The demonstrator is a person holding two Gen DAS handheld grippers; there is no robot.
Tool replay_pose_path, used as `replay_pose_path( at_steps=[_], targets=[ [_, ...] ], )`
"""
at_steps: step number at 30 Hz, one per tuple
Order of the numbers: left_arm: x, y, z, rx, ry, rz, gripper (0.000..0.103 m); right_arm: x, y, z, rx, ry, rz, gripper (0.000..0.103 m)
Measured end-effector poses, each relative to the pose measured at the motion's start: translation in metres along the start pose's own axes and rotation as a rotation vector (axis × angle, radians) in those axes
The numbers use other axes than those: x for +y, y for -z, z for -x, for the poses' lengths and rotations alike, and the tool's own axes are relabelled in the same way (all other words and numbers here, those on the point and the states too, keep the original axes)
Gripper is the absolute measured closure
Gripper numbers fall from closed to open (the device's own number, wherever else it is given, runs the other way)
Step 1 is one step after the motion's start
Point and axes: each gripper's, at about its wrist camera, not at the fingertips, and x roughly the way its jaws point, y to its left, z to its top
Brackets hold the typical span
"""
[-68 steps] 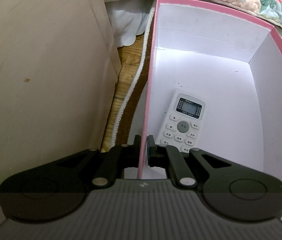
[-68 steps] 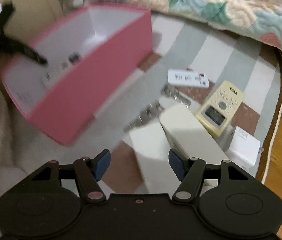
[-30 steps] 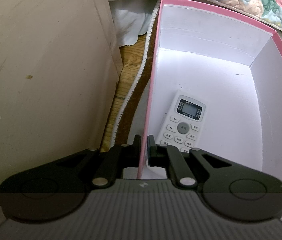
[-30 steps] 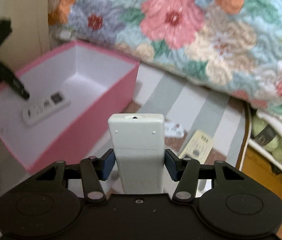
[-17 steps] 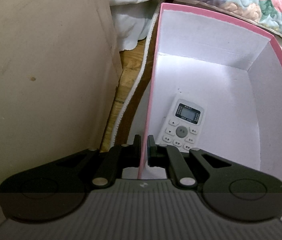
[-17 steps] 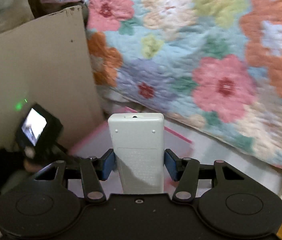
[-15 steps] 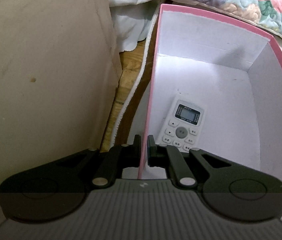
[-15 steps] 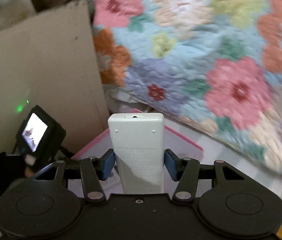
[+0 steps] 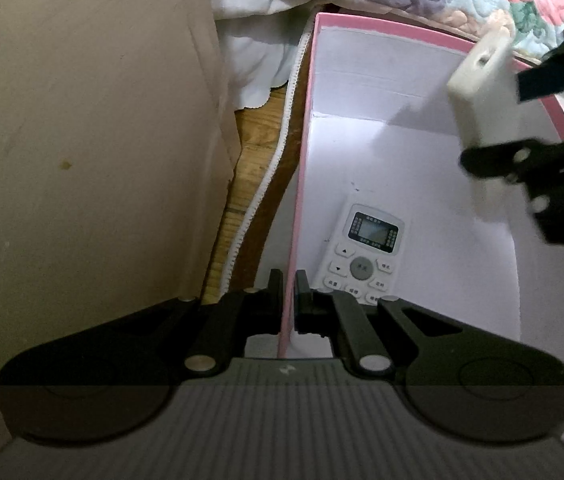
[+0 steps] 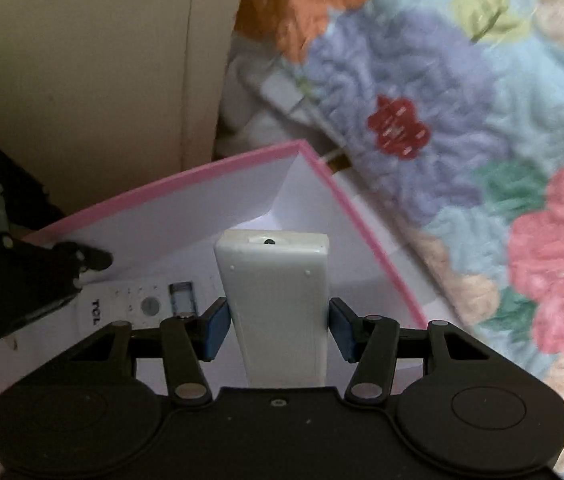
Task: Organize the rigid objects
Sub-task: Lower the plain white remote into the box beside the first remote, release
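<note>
The left gripper (image 9: 288, 300) is pinched shut on the near side wall of the pink box (image 9: 302, 168), one finger outside, one inside. On the box's white floor, just beyond that gripper, lies a white TCL remote control (image 9: 363, 256), face up with its small screen and buttons showing. Above the far right part of the box, the right gripper (image 10: 278, 330) clamps a second white remote (image 10: 278, 304) between its blue pads, back side up. Left of the box stands a beige panel (image 9: 82, 140); beyond it hangs a floral quilt (image 10: 461, 100).
</note>
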Motion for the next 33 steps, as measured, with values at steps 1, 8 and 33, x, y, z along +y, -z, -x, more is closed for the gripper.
replay_pose_path(
  at_steps=[1, 8, 33],
  targets=[
    [-0.001, 0.0, 0.0, -0.001, -0.001, -0.002, 0.099, -0.001, 0.001, -0.006, 0.001, -0.015, -0.004, 0.044],
    [0.002, -0.001, 0.0, 0.003, 0.009, 0.011, 0.099, 0.007, -0.007, -0.031, -0.008, -0.061, 0.037, 0.044],
    [0.002, -0.002, 0.002, 0.002, 0.007, 0.006, 0.099, -0.049, 0.026, 0.022, -0.136, -0.164, -0.425, 0.038]
  ],
)
